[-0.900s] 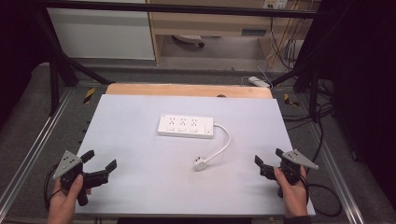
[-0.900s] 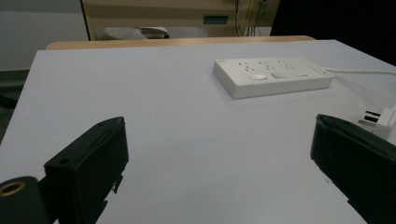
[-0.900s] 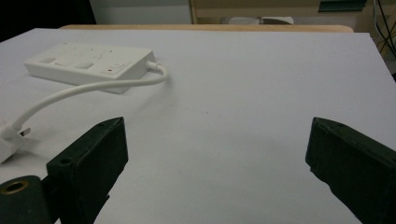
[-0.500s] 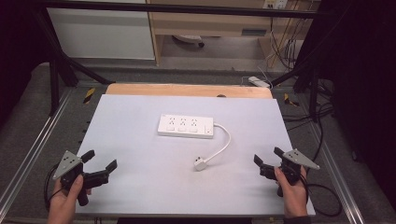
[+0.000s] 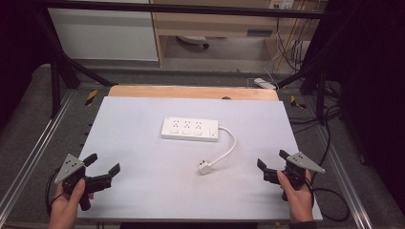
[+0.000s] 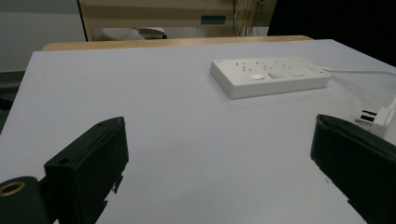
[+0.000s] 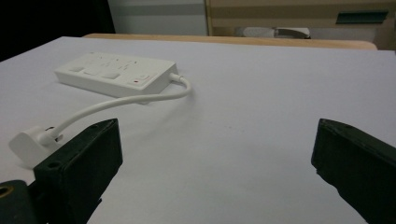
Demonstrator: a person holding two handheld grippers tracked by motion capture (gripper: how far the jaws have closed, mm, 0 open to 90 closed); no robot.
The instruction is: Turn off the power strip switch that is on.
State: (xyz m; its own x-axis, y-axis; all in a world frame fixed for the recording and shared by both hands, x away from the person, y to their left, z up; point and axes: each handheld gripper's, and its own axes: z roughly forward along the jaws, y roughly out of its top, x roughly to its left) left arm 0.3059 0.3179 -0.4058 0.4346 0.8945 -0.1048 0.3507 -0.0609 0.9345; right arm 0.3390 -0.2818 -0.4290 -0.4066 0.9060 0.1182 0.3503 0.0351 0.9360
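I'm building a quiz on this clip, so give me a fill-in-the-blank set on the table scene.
1. The power strip on the table is ____ in colour.
2. Its cord ends in a ____ lying on the table.
3. Both the left gripper and the right gripper have their jaws ____.
4. Each gripper holds ____.

Missing words: white; plug; open; nothing
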